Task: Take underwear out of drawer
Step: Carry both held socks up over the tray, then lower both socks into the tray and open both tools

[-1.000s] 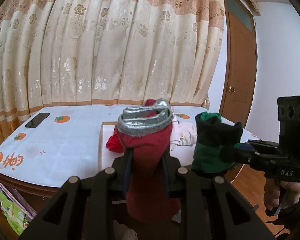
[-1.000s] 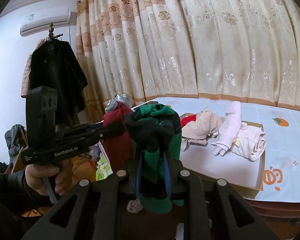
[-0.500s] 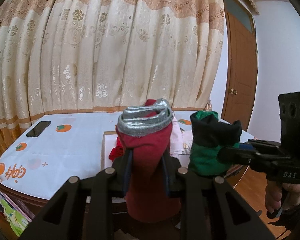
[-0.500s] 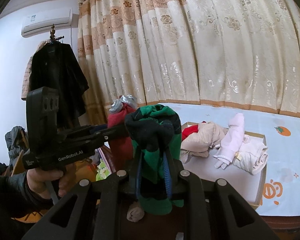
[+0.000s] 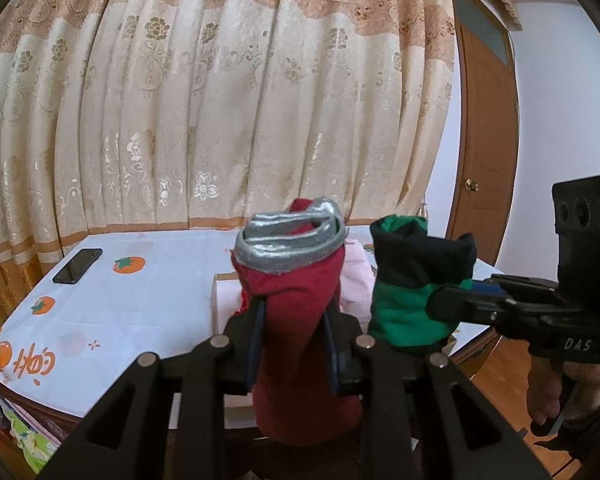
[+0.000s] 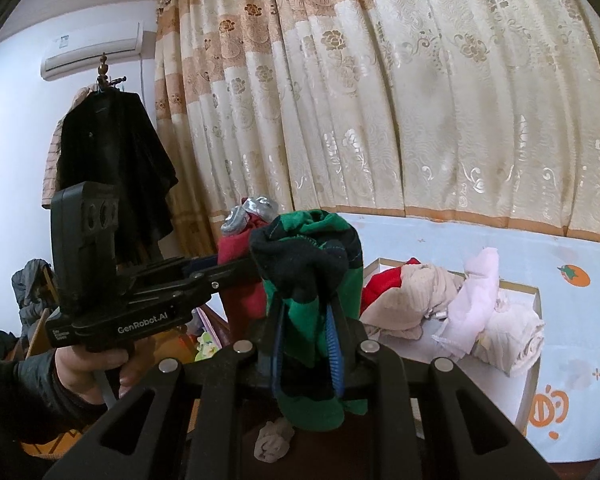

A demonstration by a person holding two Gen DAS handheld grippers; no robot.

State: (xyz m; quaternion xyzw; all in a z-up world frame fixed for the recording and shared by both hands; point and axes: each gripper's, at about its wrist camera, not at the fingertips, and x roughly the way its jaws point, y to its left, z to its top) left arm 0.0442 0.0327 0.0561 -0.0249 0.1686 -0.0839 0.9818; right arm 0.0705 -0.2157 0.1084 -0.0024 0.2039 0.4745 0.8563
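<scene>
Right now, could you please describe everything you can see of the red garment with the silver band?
The red garment is soft knit cloth, bunched into an upright roll, with a shiny silver-grey mesh waistband folded over its top. The left hand-held gripper is shut on its middle; its lower end hangs below the fingers. It is held up before the table, beside the green garment.

White tablecloth (image 5: 148, 304) with orange fruit prints and orange characters, spread over a dark wooden table (image 5: 28, 396) that reaches far back to the curtain. Far left on the cloth, a black phone (image 5: 77, 265), lying flat. Right of centre, an open shallow white box (image 6: 534, 344) resting directly on the cloth, filled with a loose heap of clothes (image 6: 460, 312): red, beige, pale pink and cream pieces. Near the right edge, more orange print beside the box.
</scene>
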